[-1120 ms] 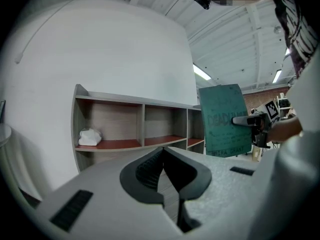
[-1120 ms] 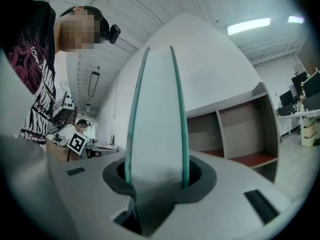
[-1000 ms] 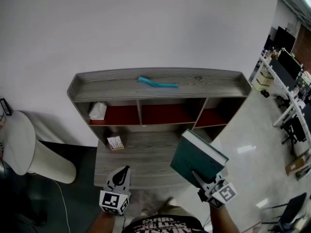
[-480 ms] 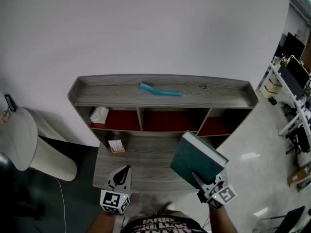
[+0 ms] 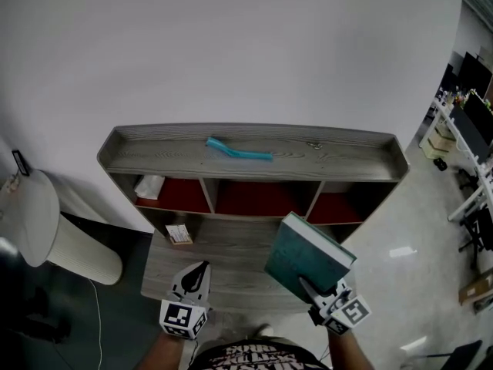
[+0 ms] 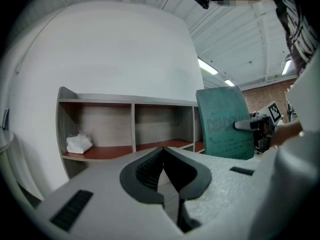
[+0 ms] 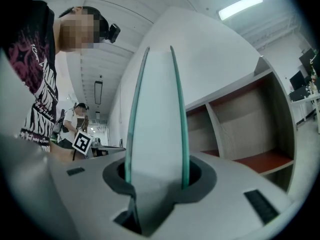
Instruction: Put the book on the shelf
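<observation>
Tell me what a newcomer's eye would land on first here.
The green book stands out first, clamped between the fingers of the right gripper and held up in front of the shelf unit. Next come the red compartment floors against the white wall, and the teal strip lying on the top board.

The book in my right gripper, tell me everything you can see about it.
The book is a thick hardcover with dark green covers and a pale page block. Faint lettering marks one cover, too dim to read. It is closed and tilted, held in the air in front of the shelf unit, not yet on any shelf. The right gripper clamps its near edge, one jaw on each cover; nothing else touches it.
</observation>
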A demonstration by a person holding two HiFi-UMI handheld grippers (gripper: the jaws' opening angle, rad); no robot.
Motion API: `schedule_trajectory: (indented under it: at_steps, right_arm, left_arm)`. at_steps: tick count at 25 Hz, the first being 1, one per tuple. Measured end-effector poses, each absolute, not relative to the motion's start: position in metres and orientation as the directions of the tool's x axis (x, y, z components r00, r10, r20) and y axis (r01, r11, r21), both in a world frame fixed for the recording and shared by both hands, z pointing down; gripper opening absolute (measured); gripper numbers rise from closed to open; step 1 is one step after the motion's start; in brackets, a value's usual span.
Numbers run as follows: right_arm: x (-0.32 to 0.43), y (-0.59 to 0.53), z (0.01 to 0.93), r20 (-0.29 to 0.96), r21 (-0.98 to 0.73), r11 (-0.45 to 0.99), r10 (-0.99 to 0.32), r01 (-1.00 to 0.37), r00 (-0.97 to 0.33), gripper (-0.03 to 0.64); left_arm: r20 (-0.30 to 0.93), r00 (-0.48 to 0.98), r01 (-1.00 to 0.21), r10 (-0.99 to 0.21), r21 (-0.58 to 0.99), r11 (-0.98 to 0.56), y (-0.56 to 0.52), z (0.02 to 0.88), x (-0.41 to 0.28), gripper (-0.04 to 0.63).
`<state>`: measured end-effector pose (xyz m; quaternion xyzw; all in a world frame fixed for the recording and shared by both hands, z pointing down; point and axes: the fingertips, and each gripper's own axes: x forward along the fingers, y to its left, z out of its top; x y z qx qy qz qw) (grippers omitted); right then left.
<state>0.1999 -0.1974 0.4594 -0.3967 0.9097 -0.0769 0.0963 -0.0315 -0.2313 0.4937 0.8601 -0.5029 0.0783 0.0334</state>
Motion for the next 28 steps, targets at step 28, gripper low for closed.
schedule_trajectory:
  at_steps: [28]
  right_arm:
    - [0.191,-0.235,0.479,-0.088,-0.310,0.659,-0.738,-0.685,-0.669,0.160]
  left_arm:
    - [0.209,0.531,-0.839,-0.821,-0.001,-0.543,-0.262,0.509,-0.017,0.006]
